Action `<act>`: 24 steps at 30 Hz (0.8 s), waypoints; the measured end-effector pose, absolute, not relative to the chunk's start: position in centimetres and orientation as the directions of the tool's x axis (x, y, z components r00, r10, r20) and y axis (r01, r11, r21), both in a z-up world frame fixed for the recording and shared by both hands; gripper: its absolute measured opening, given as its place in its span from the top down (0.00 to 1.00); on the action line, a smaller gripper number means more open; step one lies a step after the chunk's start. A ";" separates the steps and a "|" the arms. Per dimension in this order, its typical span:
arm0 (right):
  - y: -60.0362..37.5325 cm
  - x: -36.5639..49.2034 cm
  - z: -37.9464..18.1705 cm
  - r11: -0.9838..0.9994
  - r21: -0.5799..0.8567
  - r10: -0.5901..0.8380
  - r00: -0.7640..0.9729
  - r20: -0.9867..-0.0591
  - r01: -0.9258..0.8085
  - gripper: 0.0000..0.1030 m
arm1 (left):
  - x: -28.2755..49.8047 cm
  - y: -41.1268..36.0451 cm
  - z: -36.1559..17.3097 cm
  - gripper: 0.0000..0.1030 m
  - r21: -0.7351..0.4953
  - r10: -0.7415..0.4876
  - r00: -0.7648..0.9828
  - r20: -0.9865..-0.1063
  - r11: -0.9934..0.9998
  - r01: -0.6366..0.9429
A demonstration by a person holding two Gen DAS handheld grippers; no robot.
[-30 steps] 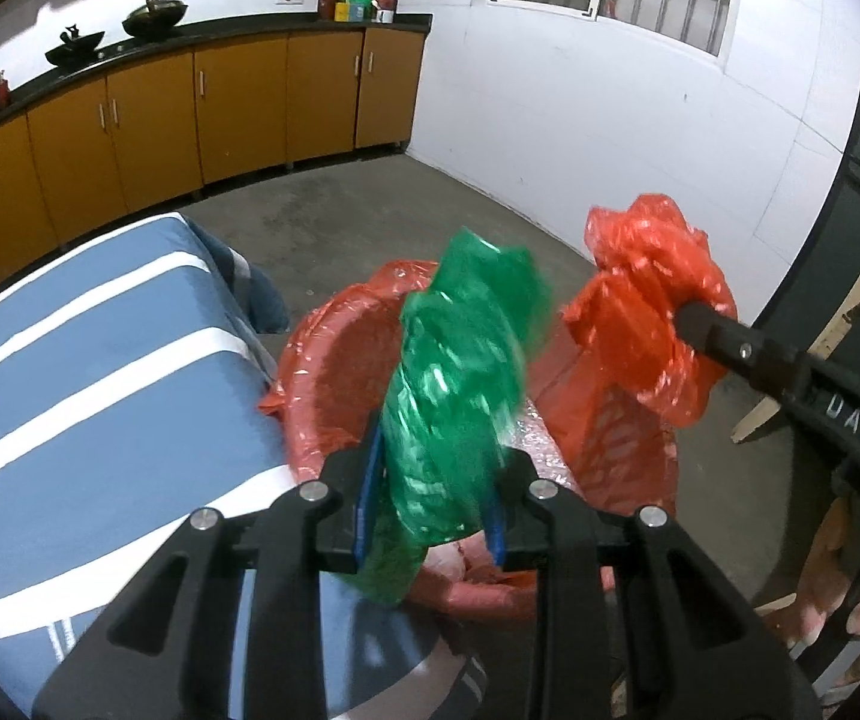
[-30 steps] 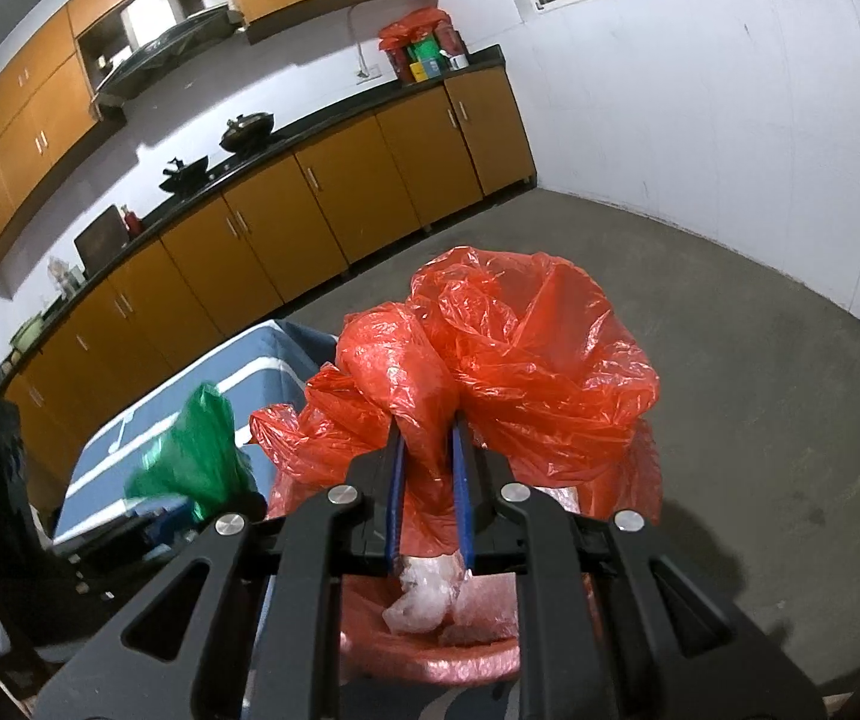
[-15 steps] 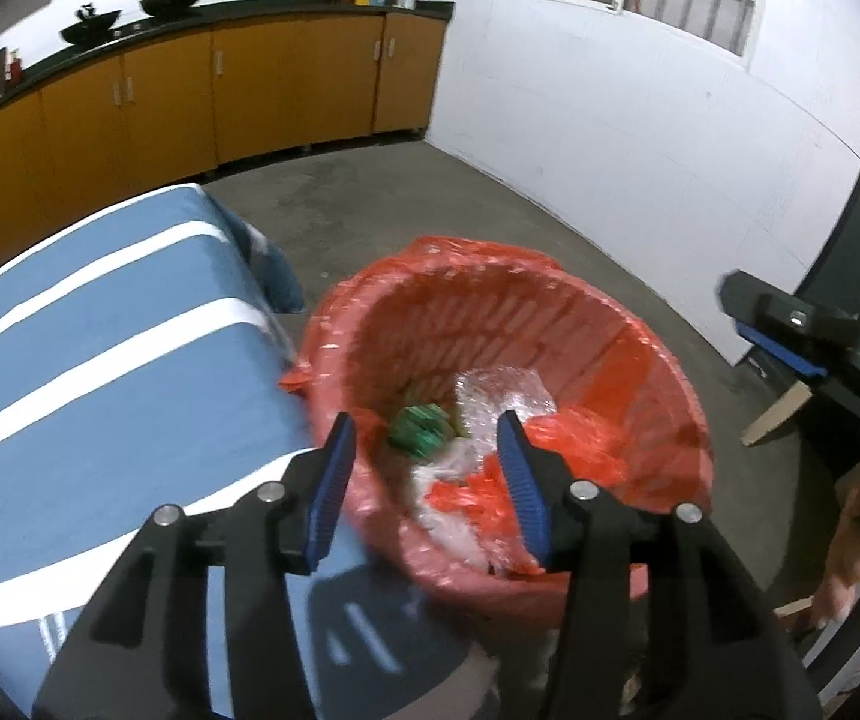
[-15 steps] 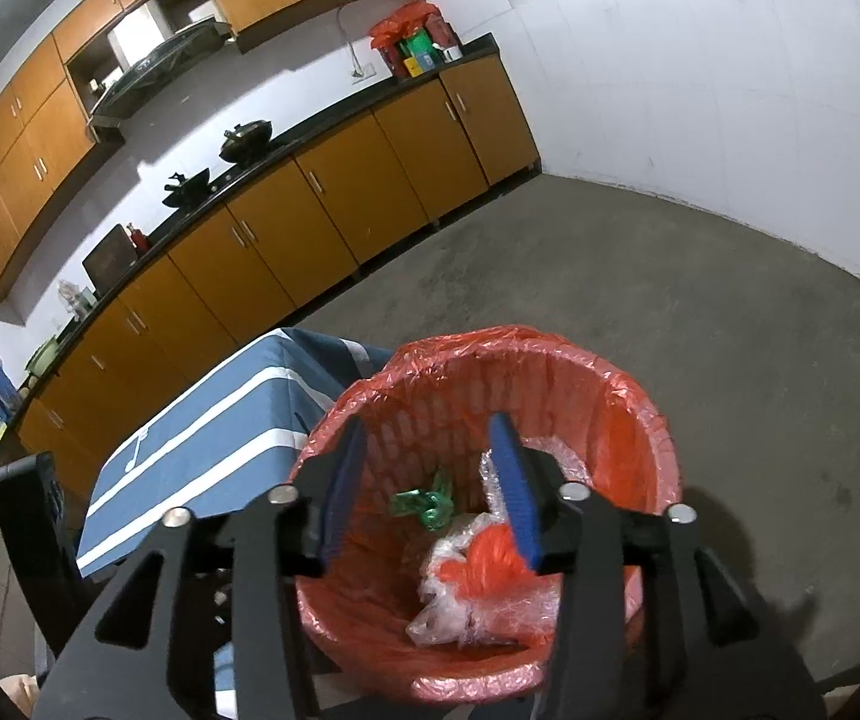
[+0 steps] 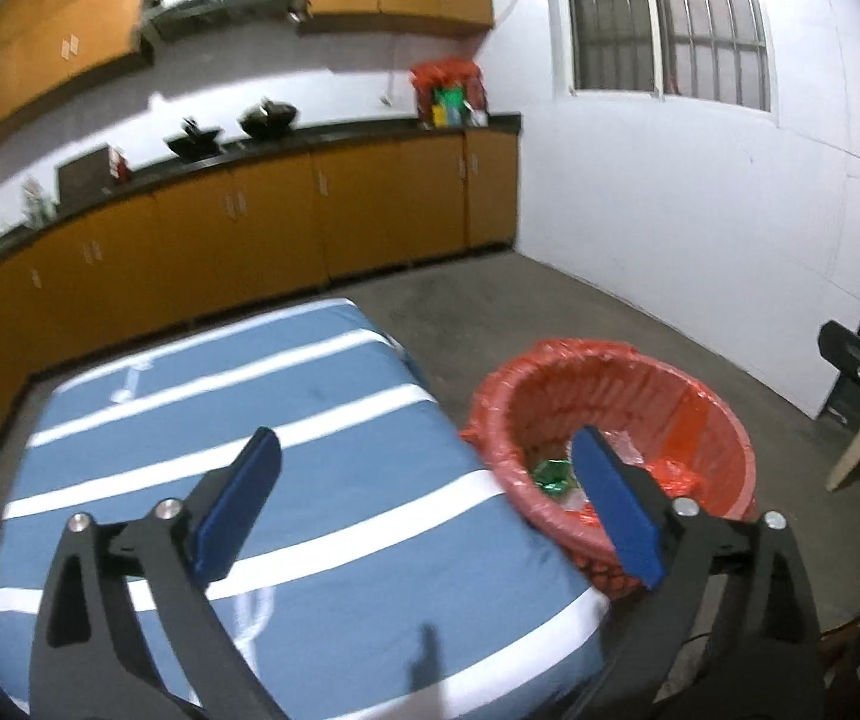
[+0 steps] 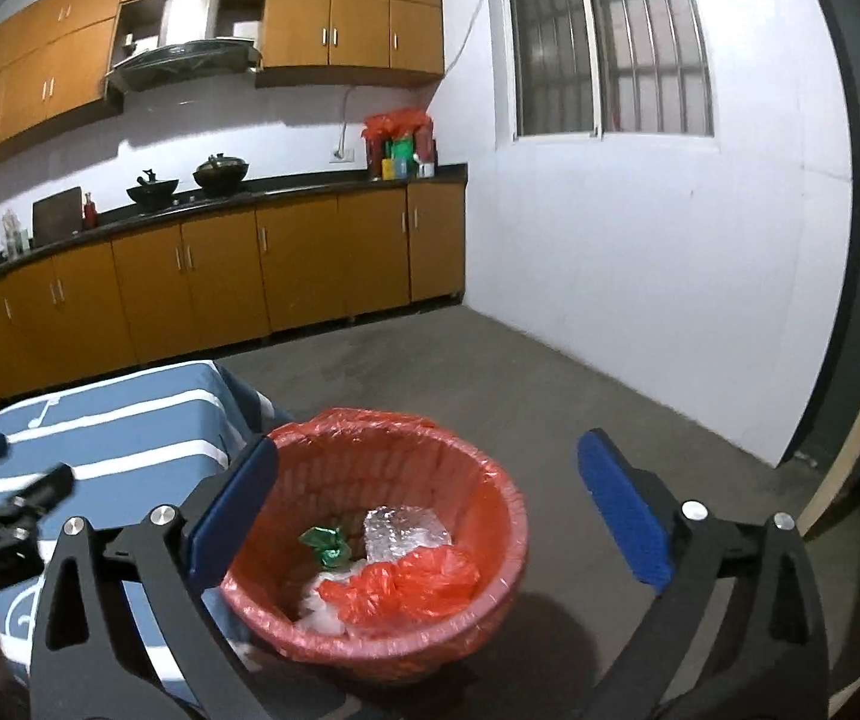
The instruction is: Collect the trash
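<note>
Drop step done, by the look of it. Left gripper (image 5: 424, 504) released, nothing between the jaws, just been opening; right gripper (image 6: 430, 510) likewise released and bare, just been opening. Green wrapper (image 6: 326, 546) and red bag (image 6: 412, 588) down inside the bin (image 6: 490, 480), at 6 o'clock in the right view, 4 o'clock in the left. Bin just beside the striped bed (image 5: 220, 450). Bed top bare where visible. Next: probably a look around for more trash, if any remains; otherwise finished.
</note>
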State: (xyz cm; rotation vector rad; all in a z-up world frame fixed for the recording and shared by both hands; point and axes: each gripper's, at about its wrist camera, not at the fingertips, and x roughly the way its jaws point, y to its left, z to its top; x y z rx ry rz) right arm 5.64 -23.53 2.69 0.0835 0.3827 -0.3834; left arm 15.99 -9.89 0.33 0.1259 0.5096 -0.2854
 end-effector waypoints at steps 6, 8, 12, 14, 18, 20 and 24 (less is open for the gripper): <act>-20.7 2.6 3.5 0.943 -0.011 -0.311 0.866 -0.392 0.333 0.03 | 11.3 -7.0 1.9 0.04 0.083 -0.177 0.881 -0.439 0.968 0.236; -20.0 1.9 3.7 0.951 -0.003 -0.286 0.875 -0.391 0.310 0.03 | 9.9 -6.1 2.2 0.04 0.079 -0.172 0.887 -0.429 0.971 0.226; -18.8 1.0 4.0 0.960 0.013 -0.251 0.884 -0.395 0.279 0.02 | 7.8 -4.9 2.7 0.04 0.075 -0.155 0.895 -0.418 0.976 0.204; -18.1 0.5 4.0 0.963 0.015 -0.240 0.887 -0.394 0.268 0.02 | 6.9 -4.2 2.8 0.04 0.069 -0.145 0.898 -0.415 0.979 0.190; -16.6 -0.5 4.1 0.967 0.007 -0.232 0.891 -0.390 0.255 0.02 | 5.5 -3.0 3.0 0.04 0.043 -0.134 0.900 -0.416 0.985 0.166; -16.0 -0.8 4.0 0.969 0.000 -0.229 0.891 -0.391 0.249 0.02 | 4.9 -2.6 3.2 0.04 0.036 -0.124 0.902 -0.413 0.988 0.152; -15.2 -1.5 3.9 0.971 -0.003 -0.221 0.891 -0.396 0.239 0.02 | 3.8 -1.8 3.3 0.04 0.033 -0.105 0.908 -0.405 0.991 0.129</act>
